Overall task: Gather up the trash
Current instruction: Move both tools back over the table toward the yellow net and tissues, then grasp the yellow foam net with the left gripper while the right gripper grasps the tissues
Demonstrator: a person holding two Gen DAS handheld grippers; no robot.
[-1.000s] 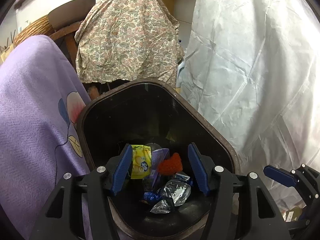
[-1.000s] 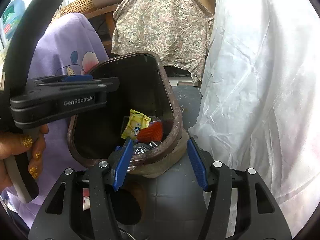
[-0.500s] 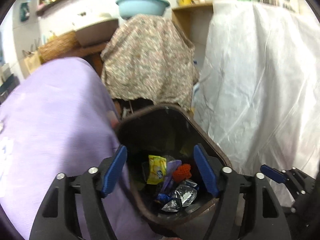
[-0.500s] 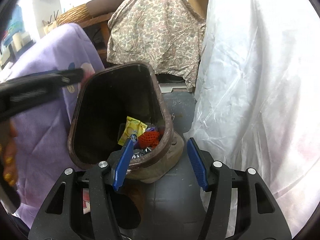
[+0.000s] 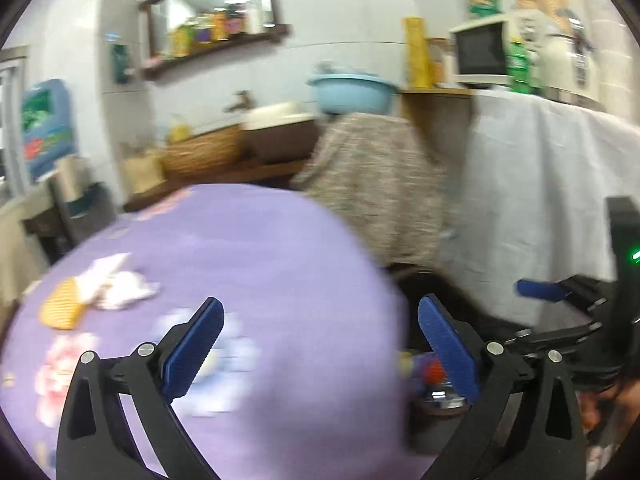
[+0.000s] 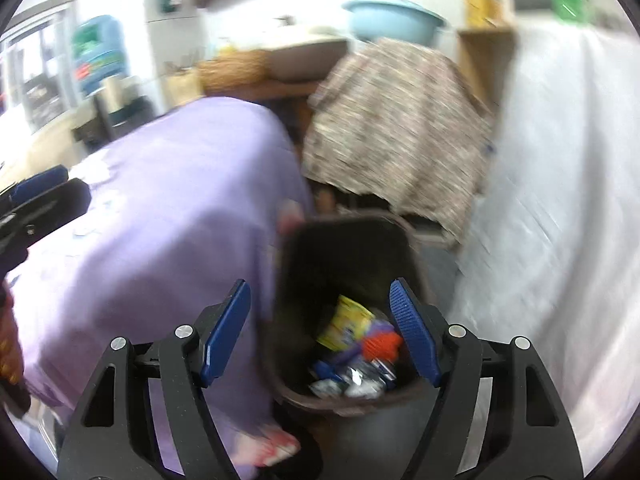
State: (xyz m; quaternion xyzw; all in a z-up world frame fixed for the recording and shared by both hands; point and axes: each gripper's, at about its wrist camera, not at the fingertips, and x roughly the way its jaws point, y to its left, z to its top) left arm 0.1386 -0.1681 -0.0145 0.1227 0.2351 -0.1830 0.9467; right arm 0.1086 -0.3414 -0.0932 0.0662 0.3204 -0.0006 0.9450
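A dark brown trash bin stands on the floor beside a table under a purple cloth. Inside lie a yellow packet, an orange scrap and silver wrappers. My right gripper hangs above the bin's near rim, its jaws opening with nothing between them. My left gripper is above the purple cloth, jaws opening wide and empty. On the cloth to its left lie a yellow waffled piece and crumpled white paper. The bin's contents peek past the cloth's edge.
A white sheet drapes furniture right of the bin. A floral cloth covers something behind it, with a blue basin on top. A wicker basket sits on a wooden shelf. The right gripper's body shows at the left view's right edge.
Both grippers rose away from the bin and their jaws widened. The left one swung left, from over the bin to over the purple tabletop, where the trash pieces came into sight.
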